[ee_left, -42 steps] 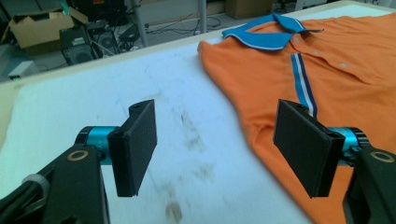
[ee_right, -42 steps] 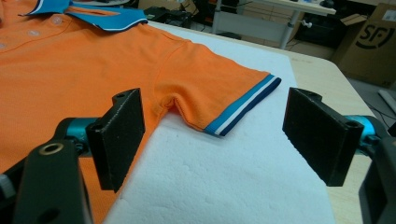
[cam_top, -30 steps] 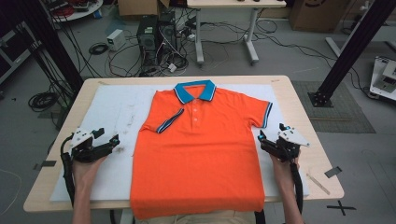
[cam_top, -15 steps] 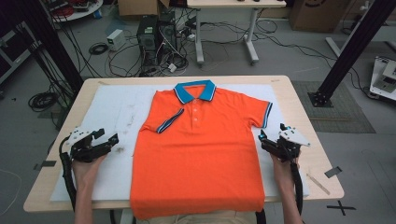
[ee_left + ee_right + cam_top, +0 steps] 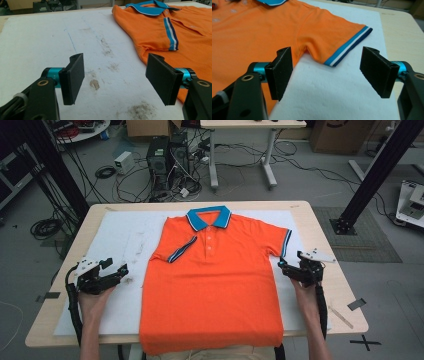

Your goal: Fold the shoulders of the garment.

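left gripper [image 5: 123, 270] lower left of high view, jaws spread, empty | right gripper [image 5: 281, 265] right of centre, jaws just narrowing, nothing between | orange polo shirt [image 5: 215, 285] flat, centre

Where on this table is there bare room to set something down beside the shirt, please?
The widest free patch is the white mat between the shirt's folded sleeve and the table's left edge, ahead of the left gripper. A narrower strip lies past the other sleeve, ahead of the right gripper. The middle is fully covered by the shirt.
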`<state>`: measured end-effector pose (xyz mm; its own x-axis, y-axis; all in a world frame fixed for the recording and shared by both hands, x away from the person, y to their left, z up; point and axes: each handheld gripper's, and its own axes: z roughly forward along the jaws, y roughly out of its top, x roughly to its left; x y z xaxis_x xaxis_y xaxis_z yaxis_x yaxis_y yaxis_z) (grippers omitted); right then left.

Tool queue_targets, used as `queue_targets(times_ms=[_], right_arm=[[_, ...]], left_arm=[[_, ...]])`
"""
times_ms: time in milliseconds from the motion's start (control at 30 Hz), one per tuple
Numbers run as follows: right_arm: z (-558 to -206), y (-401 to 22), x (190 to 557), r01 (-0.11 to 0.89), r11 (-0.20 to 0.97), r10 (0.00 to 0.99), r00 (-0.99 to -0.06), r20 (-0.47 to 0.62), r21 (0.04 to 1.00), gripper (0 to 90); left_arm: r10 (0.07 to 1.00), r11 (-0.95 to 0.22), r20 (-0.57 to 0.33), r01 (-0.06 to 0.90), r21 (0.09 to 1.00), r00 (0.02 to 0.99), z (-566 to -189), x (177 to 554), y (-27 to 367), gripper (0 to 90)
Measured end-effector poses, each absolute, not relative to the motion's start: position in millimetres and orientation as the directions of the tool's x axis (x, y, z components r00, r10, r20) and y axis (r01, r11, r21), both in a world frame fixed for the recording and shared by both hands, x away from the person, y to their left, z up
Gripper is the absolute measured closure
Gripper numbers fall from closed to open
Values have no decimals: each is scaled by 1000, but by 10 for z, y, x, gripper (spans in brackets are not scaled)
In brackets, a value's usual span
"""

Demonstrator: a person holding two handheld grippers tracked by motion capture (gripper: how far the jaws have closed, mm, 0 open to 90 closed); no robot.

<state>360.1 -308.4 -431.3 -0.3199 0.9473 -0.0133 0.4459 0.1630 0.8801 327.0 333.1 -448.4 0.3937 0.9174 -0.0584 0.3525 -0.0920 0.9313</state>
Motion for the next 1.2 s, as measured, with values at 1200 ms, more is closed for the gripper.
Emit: queue_targets(times_ms=[1200], right_arm=[[-4401,-3180,4524,748,124,964,-247,100,651,485]], left_arm=[[925,-151,6,353,923,381,-4483,3267,3258,325]])
